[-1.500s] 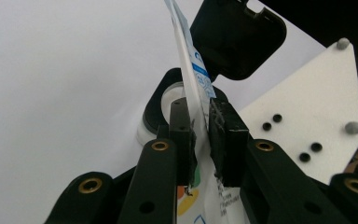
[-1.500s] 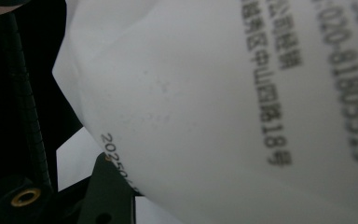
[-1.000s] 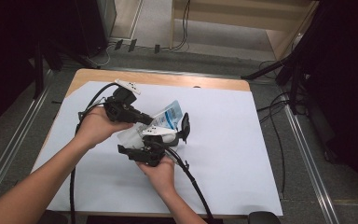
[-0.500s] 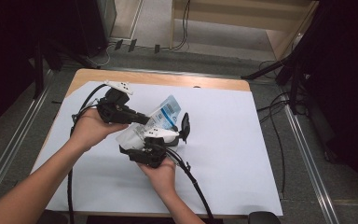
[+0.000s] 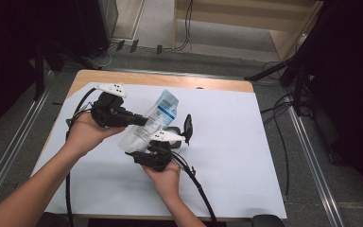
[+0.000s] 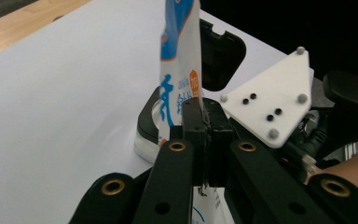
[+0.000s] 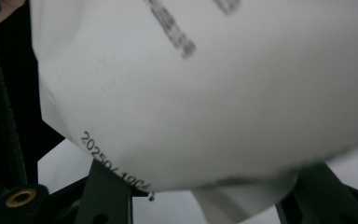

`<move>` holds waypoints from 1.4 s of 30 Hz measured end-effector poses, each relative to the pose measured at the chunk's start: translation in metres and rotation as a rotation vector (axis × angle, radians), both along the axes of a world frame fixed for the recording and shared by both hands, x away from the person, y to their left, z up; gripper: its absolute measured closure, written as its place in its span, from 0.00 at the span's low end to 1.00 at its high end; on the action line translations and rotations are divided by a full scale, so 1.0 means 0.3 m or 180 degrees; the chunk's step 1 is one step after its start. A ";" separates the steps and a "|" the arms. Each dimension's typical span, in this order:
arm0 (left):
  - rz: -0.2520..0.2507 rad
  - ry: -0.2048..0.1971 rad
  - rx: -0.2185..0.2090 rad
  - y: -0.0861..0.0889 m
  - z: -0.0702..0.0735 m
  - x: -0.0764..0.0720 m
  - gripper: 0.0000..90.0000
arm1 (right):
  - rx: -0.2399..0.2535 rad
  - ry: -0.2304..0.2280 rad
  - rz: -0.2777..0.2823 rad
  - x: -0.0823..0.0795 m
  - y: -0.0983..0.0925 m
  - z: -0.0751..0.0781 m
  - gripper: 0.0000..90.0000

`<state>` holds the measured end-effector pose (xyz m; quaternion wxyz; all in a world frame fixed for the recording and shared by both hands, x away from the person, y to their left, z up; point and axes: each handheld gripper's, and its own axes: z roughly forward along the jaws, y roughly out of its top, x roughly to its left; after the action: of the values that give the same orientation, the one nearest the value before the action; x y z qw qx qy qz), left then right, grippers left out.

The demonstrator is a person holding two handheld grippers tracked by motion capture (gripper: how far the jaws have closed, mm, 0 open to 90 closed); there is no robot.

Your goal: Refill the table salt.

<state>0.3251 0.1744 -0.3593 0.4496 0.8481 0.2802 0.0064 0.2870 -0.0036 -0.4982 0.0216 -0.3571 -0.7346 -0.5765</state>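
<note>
A white pouch with blue print hangs tilted above the white sheet, held between both grippers. My left gripper reaches in from the left and is shut on the pouch's thin edge; in the left gripper view its jaws pinch the flat seam of the pouch. My right gripper sits just below, in the right hand. The pouch's bulging white body lies between its jaws, which press on it from both sides. The right gripper's white plate is close beside the left jaws.
A white sheet covers most of the wooden table. Black cables trail from both grippers toward the near edge. Dark furniture and floor cables surround the table.
My left hand has drawn its gripper a little to the left with the pouch's edge in it, and the pouch now stands steeper. The right hand has stayed put.
</note>
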 end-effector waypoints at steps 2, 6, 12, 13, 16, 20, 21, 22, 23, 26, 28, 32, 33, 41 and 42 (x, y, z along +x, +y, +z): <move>-0.0003 -0.0046 -0.0020 0.005 0.005 -0.008 1.00 | 0.0009 0.0017 -0.0032 0.003 -0.012 -0.003 0.63; -0.0037 -0.0082 -0.0042 0.006 0.015 -0.019 1.00 | 0.0017 0.0005 -0.0111 0.002 -0.030 0.001 0.64; -0.0069 -0.0111 -0.0060 0.014 0.025 -0.033 1.00 | -0.0014 -0.0063 -0.0139 0.000 -0.037 0.007 0.65; -0.0065 -0.0113 -0.0078 0.016 0.027 -0.037 1.00 | -0.0019 -0.0071 -0.0142 0.000 -0.039 0.009 0.65; -0.0094 -0.0108 -0.0099 0.028 0.035 -0.044 1.00 | -0.0019 -0.0097 -0.0159 -0.003 -0.045 0.015 0.65; -0.0082 -0.0095 -0.0087 0.042 0.051 -0.053 1.00 | -0.0014 -0.0103 -0.0213 -0.002 -0.054 0.024 0.65; -0.0080 -0.0086 -0.0088 0.046 0.054 -0.054 1.00 | -0.0012 -0.0112 -0.0222 0.000 -0.057 0.026 0.65; -0.0099 -0.0067 -0.0085 0.050 0.056 -0.054 1.00 | -0.0002 -0.0110 -0.0228 0.001 -0.059 0.027 0.66; -0.0089 -0.0056 -0.0086 0.053 0.058 -0.058 1.00 | -0.0016 -0.0135 -0.0233 0.004 -0.063 0.029 0.66; -0.0069 -0.0064 -0.0083 0.067 0.062 -0.062 1.00 | -0.0027 -0.0124 -0.0271 0.011 -0.075 0.034 0.66; -0.0064 -0.0066 -0.0077 0.080 0.064 -0.064 1.00 | -0.0028 -0.0120 -0.0288 0.016 -0.083 0.039 0.66; -0.0029 -0.0057 -0.0132 0.100 0.064 -0.062 1.00 | -0.0020 -0.0132 -0.0285 0.022 -0.091 0.047 0.66; -0.0007 -0.0083 -0.0166 0.105 0.064 -0.061 1.00 | -0.0013 -0.0130 -0.0280 0.022 -0.091 0.048 0.66; -0.0029 -0.0146 -0.0218 0.106 0.069 -0.067 1.00 | 0.0012 -0.0047 -0.0193 0.031 -0.084 0.050 0.66; -0.0008 -0.0157 -0.0213 0.108 0.070 -0.066 1.00 | -0.0008 -0.0056 -0.0179 0.029 -0.083 0.050 0.66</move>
<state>0.3053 0.2067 -0.3384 0.4845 0.8325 0.2680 0.0174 0.2957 -0.0284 -0.4834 -0.0015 -0.3726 -0.7252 -0.5790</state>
